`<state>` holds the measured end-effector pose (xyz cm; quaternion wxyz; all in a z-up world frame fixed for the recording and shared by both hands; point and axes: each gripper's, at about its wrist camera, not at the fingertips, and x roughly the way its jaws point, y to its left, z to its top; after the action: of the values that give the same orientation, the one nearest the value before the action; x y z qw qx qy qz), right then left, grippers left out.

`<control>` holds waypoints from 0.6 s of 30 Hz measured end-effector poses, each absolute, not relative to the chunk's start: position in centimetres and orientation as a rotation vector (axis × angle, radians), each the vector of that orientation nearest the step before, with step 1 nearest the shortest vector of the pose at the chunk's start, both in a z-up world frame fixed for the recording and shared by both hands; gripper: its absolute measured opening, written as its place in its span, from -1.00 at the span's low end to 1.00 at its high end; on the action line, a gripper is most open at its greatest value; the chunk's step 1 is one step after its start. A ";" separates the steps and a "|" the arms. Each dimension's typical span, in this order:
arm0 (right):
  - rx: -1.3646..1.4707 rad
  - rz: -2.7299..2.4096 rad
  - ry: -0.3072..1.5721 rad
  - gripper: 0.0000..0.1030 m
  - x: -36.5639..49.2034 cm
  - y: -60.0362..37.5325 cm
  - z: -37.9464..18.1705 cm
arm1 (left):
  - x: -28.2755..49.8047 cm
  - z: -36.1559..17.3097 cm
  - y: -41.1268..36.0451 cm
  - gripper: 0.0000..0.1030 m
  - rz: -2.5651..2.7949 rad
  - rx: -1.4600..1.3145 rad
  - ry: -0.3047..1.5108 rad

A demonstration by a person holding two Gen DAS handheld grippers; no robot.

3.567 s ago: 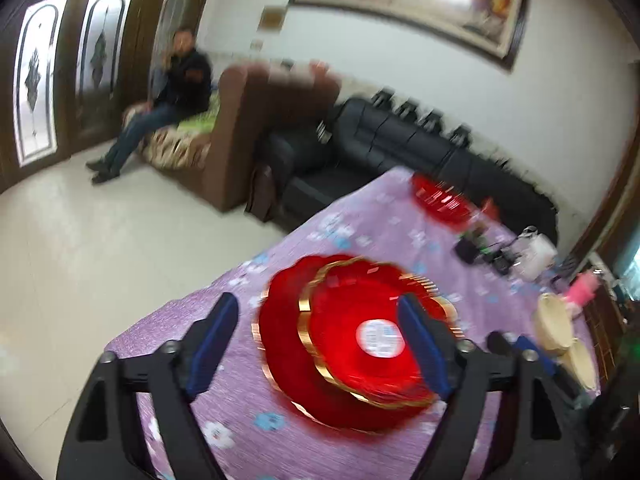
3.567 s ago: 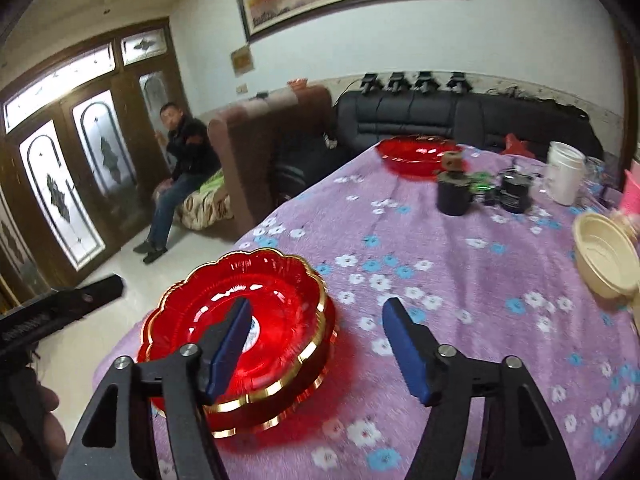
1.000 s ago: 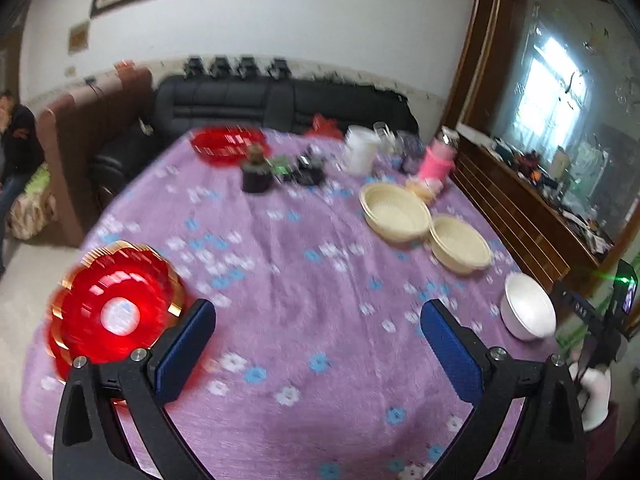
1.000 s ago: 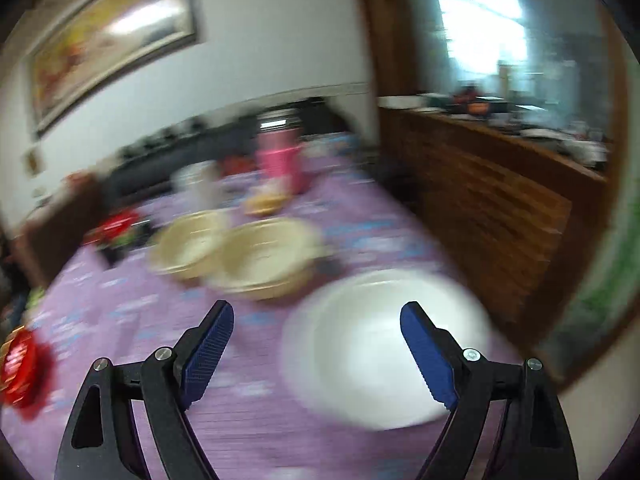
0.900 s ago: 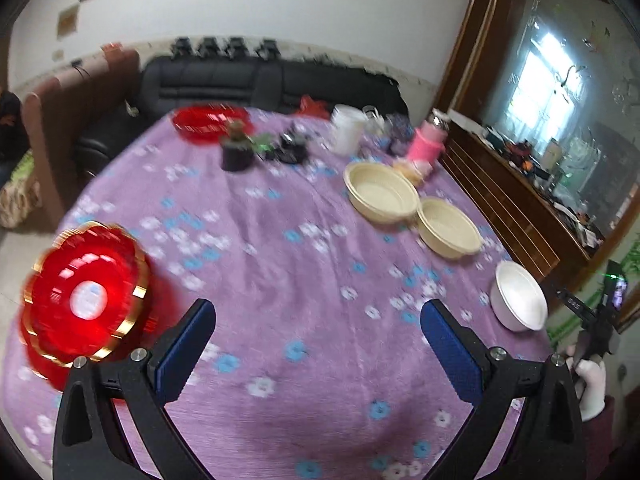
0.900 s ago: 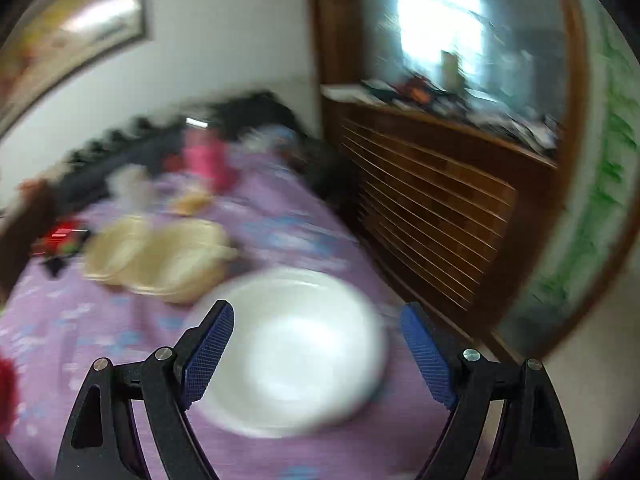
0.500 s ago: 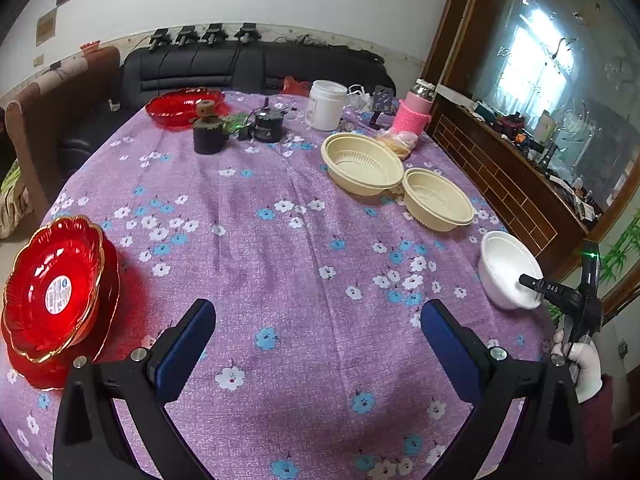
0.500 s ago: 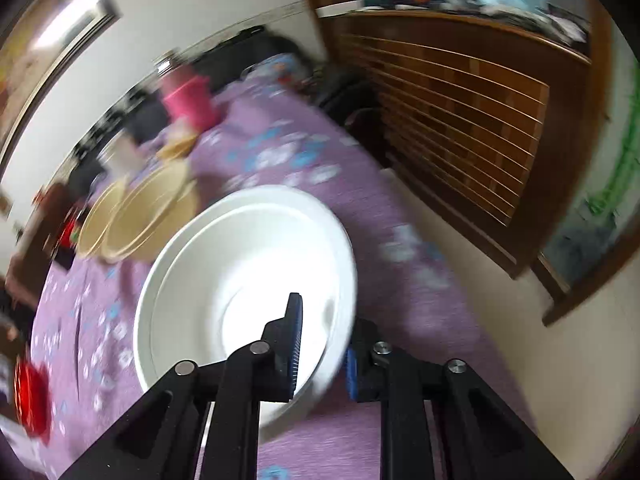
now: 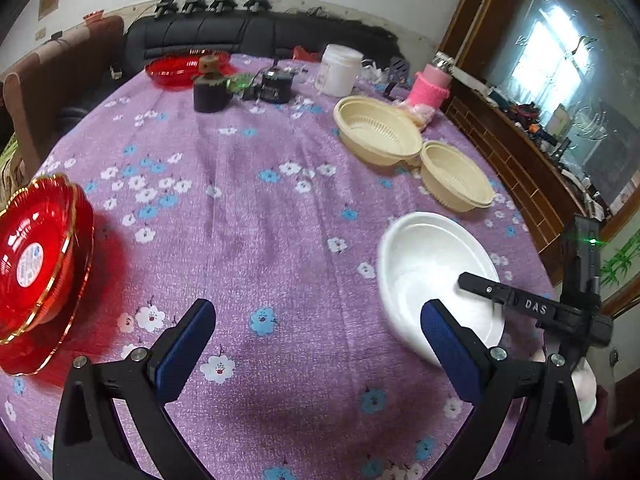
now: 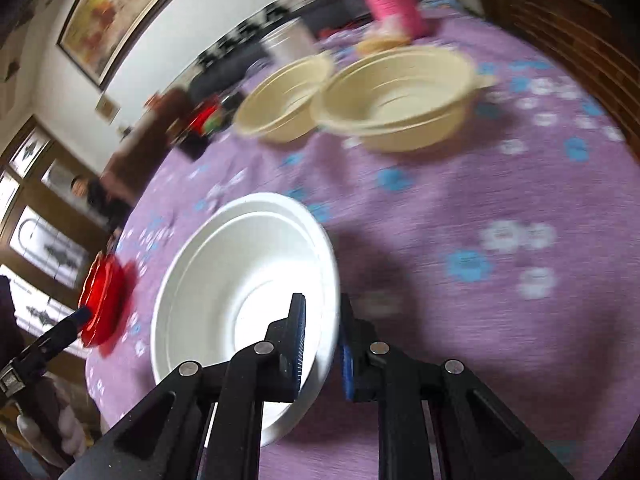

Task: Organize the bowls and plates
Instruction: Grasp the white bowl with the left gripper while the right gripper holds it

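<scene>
White bowl (image 10: 240,280) blurred, rim pinched by right gripper (image 10: 322,344); left gripper (image 9: 316,344) fingers wide.

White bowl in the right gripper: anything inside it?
The white bowl looks empty: bare white interior in both views. The right gripper pinches its near rim, one finger inside covering a small patch of wall. Its underside is hidden.

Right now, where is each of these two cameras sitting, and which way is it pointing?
Left wrist view: it rides on the left hand-held gripper, open above the purple tablecloth, looking across the table toward the black sofa; its own two blue-padded fingers show.
Right wrist view: it rides on the right hand-held gripper, shut on the white bowl, looking toward two cream bowls; its fingers show.
Shared: white bowl, cream bowls, red plates, and each view catches the other gripper.
</scene>
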<state>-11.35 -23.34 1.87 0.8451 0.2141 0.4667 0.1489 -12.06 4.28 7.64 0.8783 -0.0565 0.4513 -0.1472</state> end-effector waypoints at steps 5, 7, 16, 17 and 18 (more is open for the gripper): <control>0.350 0.357 0.981 -0.69 -11.0 -18.8 1.9 | -10.6 5.3 3.7 0.96 -0.282 -0.101 0.985; 0.346 0.387 0.984 -0.68 -11.2 -17.6 1.8 | -9.9 4.5 3.5 0.69 -0.279 -0.112 1.010; 0.328 0.400 0.979 -0.65 -11.5 -16.0 2.1 | -9.8 2.4 3.5 -0.45 -0.341 -0.185 1.076; 0.334 0.402 0.978 -0.65 -11.5 -15.9 2.3 | -9.9 2.6 3.8 -0.45 -0.342 -0.197 1.071; 0.342 0.409 0.979 -0.65 -11.5 -15.7 2.4 | -10.2 3.0 4.2 -0.45 -0.341 -0.209 1.059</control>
<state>-11.53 -15.74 2.38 0.8486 0.1624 0.4646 0.1941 -10.15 4.19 2.97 0.8439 -0.0991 0.5018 -0.1617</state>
